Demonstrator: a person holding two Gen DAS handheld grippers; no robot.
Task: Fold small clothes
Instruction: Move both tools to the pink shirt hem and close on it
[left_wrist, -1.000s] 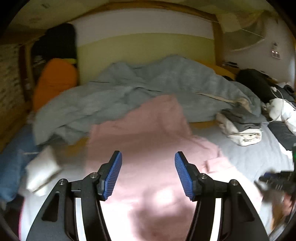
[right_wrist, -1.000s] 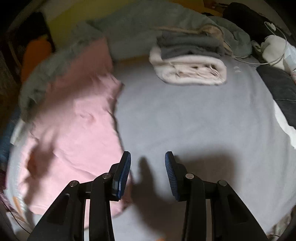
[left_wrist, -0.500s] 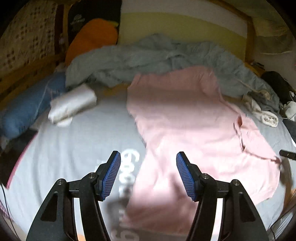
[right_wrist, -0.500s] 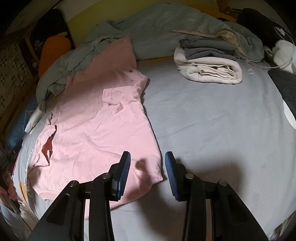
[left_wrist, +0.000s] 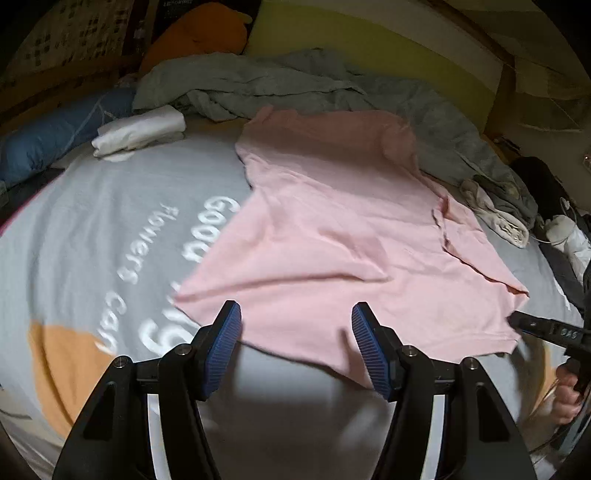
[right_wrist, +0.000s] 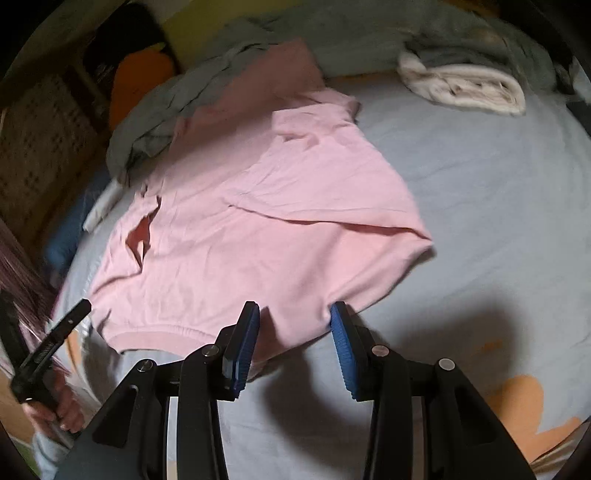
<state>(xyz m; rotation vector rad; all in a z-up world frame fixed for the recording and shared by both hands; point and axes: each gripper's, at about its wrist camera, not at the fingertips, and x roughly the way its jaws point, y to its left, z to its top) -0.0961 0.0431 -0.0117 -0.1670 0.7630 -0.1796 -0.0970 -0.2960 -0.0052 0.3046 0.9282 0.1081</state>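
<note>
One garment: a pink shirt (left_wrist: 332, 236) is spread on the grey bedsheet (left_wrist: 92, 221), mostly flat, with its far end running up onto a rumpled grey blanket (left_wrist: 295, 85).
Shirt surface: soft creases cross the middle; in the right wrist view a long ridge runs from the centre toward the right edge (right_wrist: 332, 221).
Shirt sleeve: one short sleeve lies folded over the body on the far side, with a dark gap showing at a slit on the left (right_wrist: 142, 232).
Shirt hem: the banded hem is the near edge, lying just in front of both grippers.
Left gripper (left_wrist: 295, 347): jaws apart with nothing between them, hovering over the near hem at the shirt's left part; pads not on the cloth.
Right gripper (right_wrist: 293, 347): jaws apart, straddling the near right corner of the hem; whether the pads touch the cloth I cannot tell.
Bedsheet print: white lettering and an orange patch lie left of the shirt.
Other laundry: a folded cream bundle (right_wrist: 469, 85) lies far right; a white folded piece (left_wrist: 140, 129) lies far left.
</note>
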